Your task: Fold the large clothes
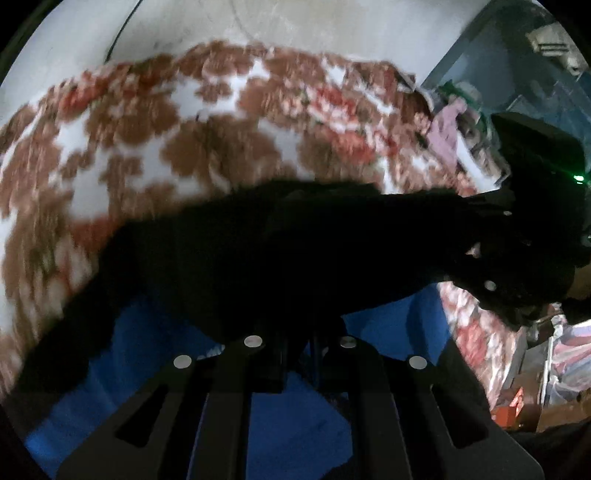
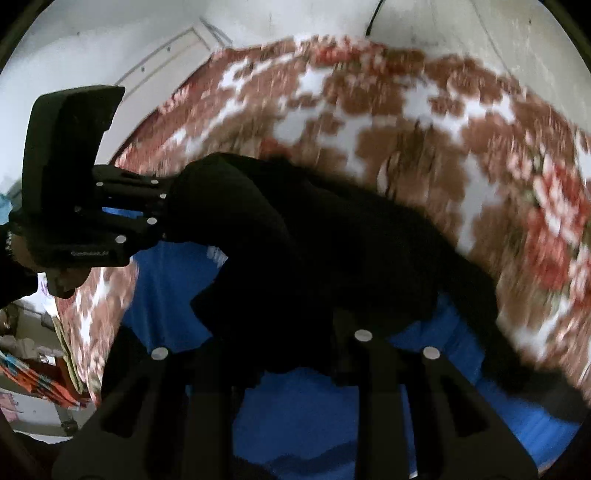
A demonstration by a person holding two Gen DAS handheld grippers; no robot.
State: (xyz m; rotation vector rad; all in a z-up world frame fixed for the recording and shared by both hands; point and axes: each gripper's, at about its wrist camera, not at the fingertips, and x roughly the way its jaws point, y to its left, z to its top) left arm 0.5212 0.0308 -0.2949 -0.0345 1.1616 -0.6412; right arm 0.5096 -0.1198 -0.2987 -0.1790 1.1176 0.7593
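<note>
A black garment (image 1: 295,251) hangs stretched between both grippers, above a blue cloth (image 1: 295,424) that lies on the bed. My left gripper (image 1: 299,332) is shut on one end of it, its fingertips buried in the black fabric. At the right of the left wrist view my right gripper (image 1: 469,236) holds the other end. In the right wrist view the black garment (image 2: 332,240) bunches over my right gripper (image 2: 291,332), which is shut on it. The left gripper (image 2: 162,214) pinches the far end at the left, over the blue cloth (image 2: 314,406).
A blanket with a brown, red and white flower pattern (image 1: 147,147) covers the bed (image 2: 406,122) under everything, blurred by motion. A pale wall (image 1: 295,22) stands behind it. Piled household things (image 1: 554,350) sit beside the bed, and a door frame (image 2: 166,62) shows in the wall.
</note>
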